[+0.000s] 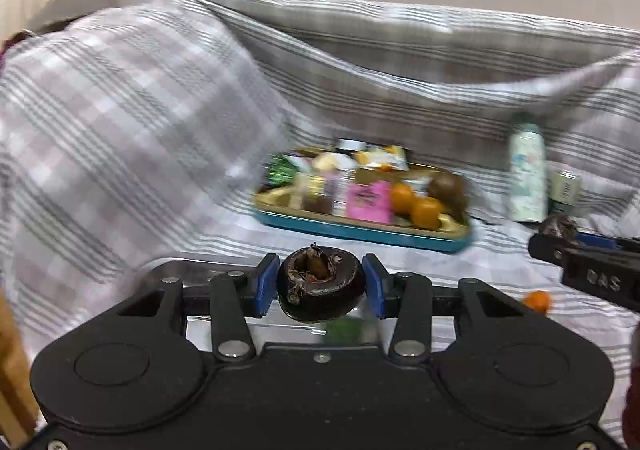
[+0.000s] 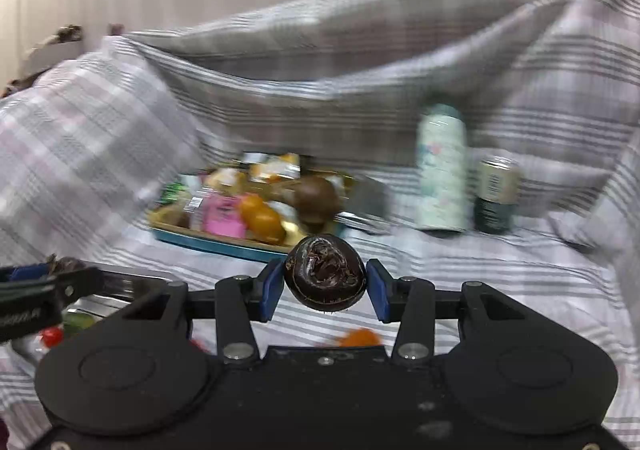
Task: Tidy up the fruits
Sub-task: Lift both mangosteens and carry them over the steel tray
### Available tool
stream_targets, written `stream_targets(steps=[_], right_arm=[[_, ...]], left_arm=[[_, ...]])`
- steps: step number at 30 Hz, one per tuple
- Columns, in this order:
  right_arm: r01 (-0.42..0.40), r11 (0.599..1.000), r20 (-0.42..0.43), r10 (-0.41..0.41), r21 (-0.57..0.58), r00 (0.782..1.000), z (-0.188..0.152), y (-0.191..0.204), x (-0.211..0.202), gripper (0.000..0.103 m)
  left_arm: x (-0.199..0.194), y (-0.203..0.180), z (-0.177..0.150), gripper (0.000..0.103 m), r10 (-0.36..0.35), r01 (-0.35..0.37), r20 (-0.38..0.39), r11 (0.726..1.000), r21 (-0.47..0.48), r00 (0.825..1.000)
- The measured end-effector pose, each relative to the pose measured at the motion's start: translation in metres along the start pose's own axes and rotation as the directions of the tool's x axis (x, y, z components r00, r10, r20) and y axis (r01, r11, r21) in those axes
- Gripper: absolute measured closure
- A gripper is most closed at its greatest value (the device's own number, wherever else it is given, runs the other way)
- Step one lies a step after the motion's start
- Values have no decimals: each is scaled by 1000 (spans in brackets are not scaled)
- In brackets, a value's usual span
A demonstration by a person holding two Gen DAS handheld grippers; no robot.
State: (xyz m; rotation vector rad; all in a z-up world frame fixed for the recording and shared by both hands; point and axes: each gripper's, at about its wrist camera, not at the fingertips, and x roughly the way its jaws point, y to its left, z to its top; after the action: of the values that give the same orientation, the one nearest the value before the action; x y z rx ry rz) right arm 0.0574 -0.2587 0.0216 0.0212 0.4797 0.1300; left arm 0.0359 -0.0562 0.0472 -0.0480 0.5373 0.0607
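My left gripper (image 1: 321,285) is shut on a dark brown round fruit (image 1: 321,286) and holds it over a shiny metal tray (image 1: 200,268) with a green fruit (image 1: 344,331) in it. My right gripper (image 2: 325,287) is shut on a second dark brown fruit (image 2: 325,273) above the striped cloth. A blue-rimmed tray (image 1: 360,230) farther back holds snack packets, orange fruits (image 1: 426,212) and a brown fruit (image 1: 448,186). The same tray shows in the right wrist view (image 2: 224,244). A small orange fruit (image 2: 358,338) lies on the cloth below my right gripper.
A tall white bottle (image 2: 440,170) and a can (image 2: 496,194) stand on the cloth at the right. The metal tray (image 2: 104,304) at the left holds a red fruit (image 2: 52,336) and a green one (image 2: 78,320). Draped checked cloth rises behind.
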Motion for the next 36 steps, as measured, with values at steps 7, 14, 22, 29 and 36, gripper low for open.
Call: stream_targets(steps=[7,14,22,29,36], right_arm=[[-125,988,14,127,-93,992,-9,56,1,57],[-232,961,-10,233,-151,972,-21,99,1,57],[-306,923,-69,299,-232,952,-38,130,2,57],[-324,909,-98,309,-262,946,-46,148,7,57],[-356,893,-128,333,-274,934,-51,158,10,57]], left_arm=[[1,45,0,51,113,-114,-15,993,-34,993],[2,74,0,51,172,-173,-38,984,-40,984],[23,100,1,51,181,-188,-112,981,-55,977],[51,108,-4,51,158,-176,-187,981,-84,969],[53,110,-5,51,150,-170,-189,981,-96,971]])
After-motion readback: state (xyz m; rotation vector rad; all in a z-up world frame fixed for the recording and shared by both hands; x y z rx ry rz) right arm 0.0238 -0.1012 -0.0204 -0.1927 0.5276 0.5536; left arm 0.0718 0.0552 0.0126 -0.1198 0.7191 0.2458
